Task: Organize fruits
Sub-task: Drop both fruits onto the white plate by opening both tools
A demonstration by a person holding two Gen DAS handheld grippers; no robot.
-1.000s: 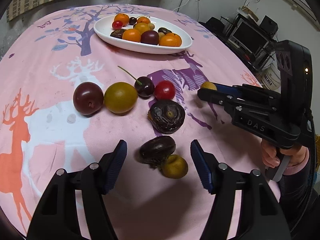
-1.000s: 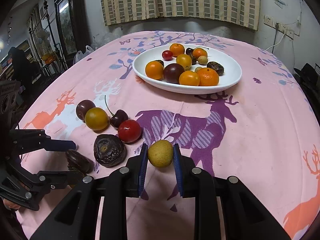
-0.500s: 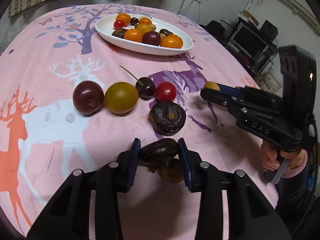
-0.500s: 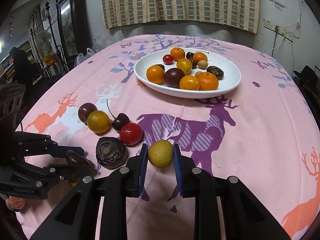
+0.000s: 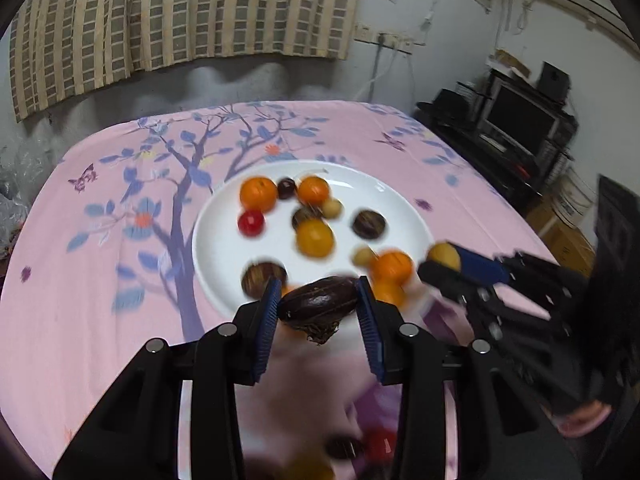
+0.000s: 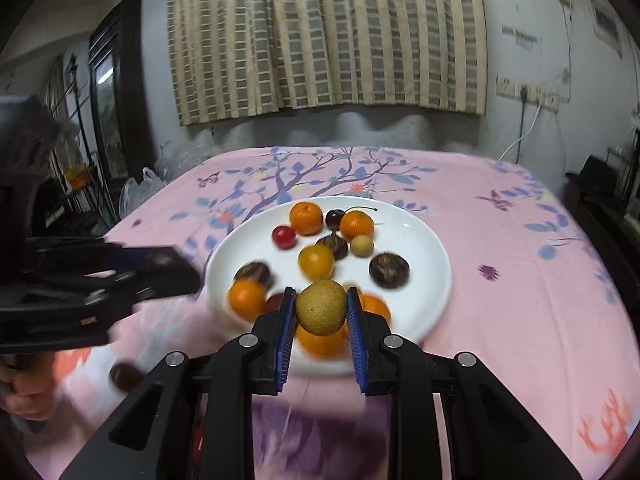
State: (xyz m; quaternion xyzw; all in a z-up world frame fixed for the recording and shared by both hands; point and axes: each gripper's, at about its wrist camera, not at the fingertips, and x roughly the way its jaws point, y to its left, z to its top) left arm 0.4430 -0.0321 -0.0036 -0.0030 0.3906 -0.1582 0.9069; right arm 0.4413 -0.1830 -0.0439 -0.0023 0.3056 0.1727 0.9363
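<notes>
Left tool (image 5: 318, 312), right tool (image 6: 322, 312) clamped.

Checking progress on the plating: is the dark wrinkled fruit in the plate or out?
Out. The dark wrinkled fruit is clamped in the left gripper, above the white plate's near rim.

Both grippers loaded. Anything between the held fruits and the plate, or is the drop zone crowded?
Nothing visible blocks the way. The near part of the white plate is crowded: oranges sit right behind the tan fruit and dark wrinkled fruit. Bare plate shows at the sides.
</notes>
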